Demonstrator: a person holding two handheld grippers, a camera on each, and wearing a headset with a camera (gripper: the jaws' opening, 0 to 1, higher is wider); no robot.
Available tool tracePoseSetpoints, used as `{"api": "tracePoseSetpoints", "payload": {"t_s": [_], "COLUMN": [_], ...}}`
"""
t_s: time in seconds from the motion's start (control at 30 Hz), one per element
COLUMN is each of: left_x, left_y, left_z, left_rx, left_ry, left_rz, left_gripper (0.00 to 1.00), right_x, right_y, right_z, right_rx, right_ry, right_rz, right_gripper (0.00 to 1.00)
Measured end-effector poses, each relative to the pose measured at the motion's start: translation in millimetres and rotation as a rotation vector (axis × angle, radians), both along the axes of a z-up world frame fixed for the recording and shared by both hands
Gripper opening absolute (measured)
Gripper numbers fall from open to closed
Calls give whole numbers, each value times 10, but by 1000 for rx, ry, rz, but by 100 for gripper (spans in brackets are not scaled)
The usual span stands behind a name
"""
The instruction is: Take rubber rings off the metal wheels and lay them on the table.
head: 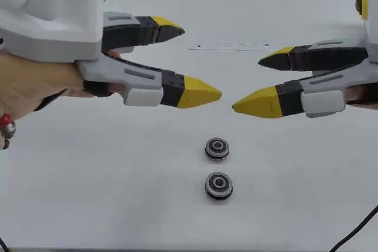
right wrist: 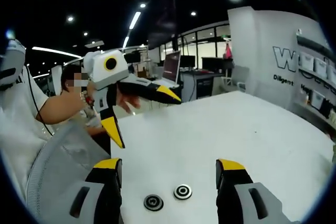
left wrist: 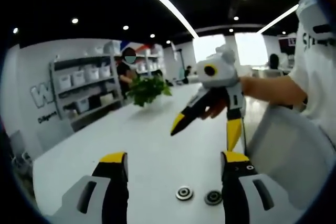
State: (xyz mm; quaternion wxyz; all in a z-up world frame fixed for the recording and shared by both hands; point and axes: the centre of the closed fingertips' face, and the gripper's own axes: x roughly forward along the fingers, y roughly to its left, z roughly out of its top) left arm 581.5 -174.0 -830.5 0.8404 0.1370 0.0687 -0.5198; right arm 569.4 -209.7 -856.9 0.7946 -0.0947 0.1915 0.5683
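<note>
Two small metal wheels, each with a dark rubber ring around it, lie flat on the white table: the farther wheel [head: 217, 149] and the nearer wheel [head: 218, 185]. They sit side by side, apart. My left gripper [head: 198, 62] hovers open above and left of them. Facing it tip to tip, my right gripper [head: 249, 83] is open too, with nothing held. In the left gripper view the wheels [left wrist: 184, 193] [left wrist: 213, 198] lie low between my own jaws [left wrist: 173, 158], with the right gripper [left wrist: 203, 137] beyond. The right gripper view shows the wheels [right wrist: 153, 202] [right wrist: 182, 191] below its jaws [right wrist: 169, 164] and the left gripper [right wrist: 148, 121] opposite.
A long white strip [head: 230, 45] lies flat on the table [head: 118, 193] behind the grippers. A black cable [head: 354, 234] crosses the near right corner. A potted plant [left wrist: 148, 88] stands at the table's far end, with shelves [left wrist: 79, 90] and a person beyond.
</note>
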Motion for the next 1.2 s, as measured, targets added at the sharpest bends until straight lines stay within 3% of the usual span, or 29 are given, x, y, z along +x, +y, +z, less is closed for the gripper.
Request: {"api": "tracePoseSetpoints", "payload": {"t_s": [0.07, 0.23, 0.37, 0.47, 0.57, 0.7, 0.87, 1.2], "left_x": [23, -1, 7, -9, -52, -105, -145, -301], "left_y": [-16, -76, -65, -56, -51, -59, -91, -202], "left_z": [-92, -240, -374, -494, -595, -657, -766, -1046], "left_rx": [-4, -43, -37, -43, -12, -14, -6, 86], "left_ry": [2, 18, -8, 17, 29, 48, 86, 136], "left_rz": [9, 8, 36, 50, 45, 33, 22, -49], "left_gripper": [70, 65, 54, 52, 51, 48, 47, 45], "right_x": [43, 35, 13, 25, 0, -25, -104, -292], "right_y": [0, 38, 38, 24, 9, -9, -19, -6], "right_z": [-111, -208, -316, -406, -529, -674, -876, -1207], "right_rx": [11, 82, 87, 82, 57, 27, -57, -187], "right_ry": [18, 65, 88, 95, 110, 130, 145, 190], "right_rz": [6, 5, 18, 16, 20, 17, 26, 88], "right_gripper": [72, 68, 62, 58, 54, 49, 45, 44]}}
